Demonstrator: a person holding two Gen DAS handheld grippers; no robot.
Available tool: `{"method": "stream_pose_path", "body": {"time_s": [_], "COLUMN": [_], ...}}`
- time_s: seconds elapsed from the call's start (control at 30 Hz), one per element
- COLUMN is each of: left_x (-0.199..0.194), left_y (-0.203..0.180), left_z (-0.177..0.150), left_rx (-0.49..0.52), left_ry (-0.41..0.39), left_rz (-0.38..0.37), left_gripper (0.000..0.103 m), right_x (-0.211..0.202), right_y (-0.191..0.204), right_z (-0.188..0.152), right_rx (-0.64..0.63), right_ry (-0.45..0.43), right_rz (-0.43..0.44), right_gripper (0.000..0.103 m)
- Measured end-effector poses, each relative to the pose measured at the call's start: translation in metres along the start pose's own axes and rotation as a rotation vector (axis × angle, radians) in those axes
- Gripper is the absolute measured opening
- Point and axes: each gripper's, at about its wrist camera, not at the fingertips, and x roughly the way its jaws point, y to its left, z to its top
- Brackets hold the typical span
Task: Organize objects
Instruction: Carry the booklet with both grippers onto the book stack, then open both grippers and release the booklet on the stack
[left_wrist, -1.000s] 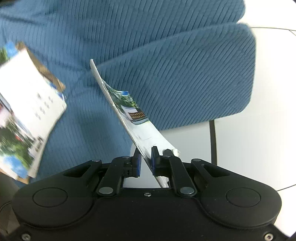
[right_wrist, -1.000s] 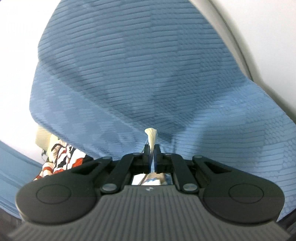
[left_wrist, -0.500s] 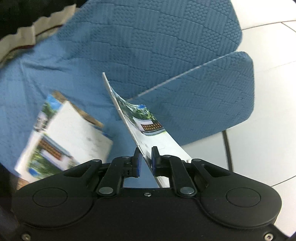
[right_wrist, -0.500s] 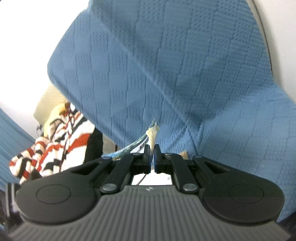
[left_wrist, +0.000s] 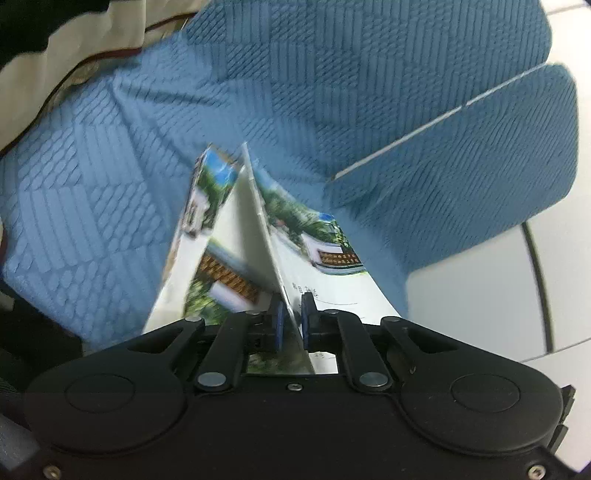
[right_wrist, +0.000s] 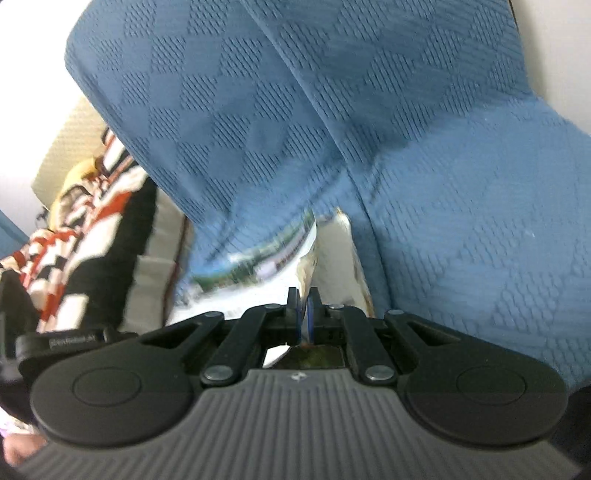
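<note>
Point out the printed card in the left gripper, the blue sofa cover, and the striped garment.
printed card (left_wrist: 325, 254), left wrist view, printed face.
blue sofa cover (left_wrist: 369, 92), left wrist view, textured backrest.
striped garment (right_wrist: 74, 240), right wrist view, red-and-white stripes.

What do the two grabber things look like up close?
Both are wide black plastic bodies with round raised discs at each side and silver screws on jointed links. The left gripper is smooth black with blue pads. The right gripper has a ribbed grey cover bearing a tiny logo.

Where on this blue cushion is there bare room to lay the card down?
Left wrist view: the blue cushion is bare left of the card pile, up to the cream fabric. Another bare patch lies beyond the held card, toward the cushion's seam. Around the pile it is crowded.
</note>
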Motion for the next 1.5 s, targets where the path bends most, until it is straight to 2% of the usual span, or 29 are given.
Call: {"method": "stream_pose_path", "body": {"time_s": [0.13,0.2,0.27,0.3,0.37,0.4,0.43,0.53,0.67,0.87,0.97,1.0,1.07,1.13,1.3,1.5], "left_x": [0.01,0.011,0.01,0.008,-0.001,-0.005,-0.01,-0.024,-0.051,-0.1,-0.123,-0.132,-0.149,-0.162,-0.179,-0.184], "left_y": [0.007,0.004,0.0,-0.001,-0.007,-0.011,-0.017,-0.031,-0.063,-0.112,-0.135,-0.144,-0.156,-0.163,-0.172,-0.161], "left_z": [-0.006,-0.008,-0.009,-0.009,-0.01,-0.011,-0.012,-0.016,-0.024,-0.037,-0.05,-0.056,-0.067,-0.08,-0.11,-0.134], "left_rx": [0.046,0.075,0.105,0.116,0.141,0.159,0.178,0.219,0.303,0.392,0.425,0.436,0.442,0.456,0.485,0.455], "left_ry": [0.022,0.024,0.022,0.016,-0.002,-0.006,-0.008,-0.013,-0.06,-0.13,-0.161,-0.17,-0.193,-0.215,-0.22,-0.195], "left_rz": [0.044,0.082,0.135,0.14,0.143,0.152,0.161,0.161,0.178,0.134,0.142,0.141,0.123,0.104,0.125,0.147], "left_gripper": [0.009,0.017,0.041,0.043,0.051,0.054,0.056,0.057,0.065,0.079,0.084,0.086,0.097,0.1,0.101,0.102], "right_x": [0.013,0.019,0.023,0.023,0.02,0.018,0.015,0.003,-0.022,-0.086,-0.122,-0.134,-0.154,-0.172,-0.199,-0.218], "right_y": [-0.007,-0.011,-0.016,-0.016,-0.018,-0.017,-0.016,-0.012,-0.005,0.031,0.047,0.05,0.056,0.057,0.056,0.05], "right_z": [-0.014,-0.018,-0.021,-0.021,-0.019,-0.018,-0.017,-0.01,0.007,0.031,0.034,0.035,0.033,0.029,0.013,-0.015], "right_rx": [0.013,0.031,0.055,0.063,0.073,0.07,0.063,0.009,-0.03,-0.193,-0.252,-0.268,-0.296,-0.306,-0.3,-0.297], "right_ry": [0.041,0.072,0.098,0.1,0.111,0.11,0.096,0.056,0.018,-0.069,-0.112,-0.127,-0.155,-0.169,-0.165,-0.138], "right_rz": [-0.034,-0.057,-0.067,-0.064,-0.069,-0.071,-0.071,-0.082,-0.06,-0.025,0.019,0.025,0.033,0.046,0.064,0.048], "right_gripper": [0.009,0.01,0.014,0.018,0.039,0.057,0.061,0.061,0.061,0.061,0.06,0.06,0.06,0.06,0.06,0.06]}}
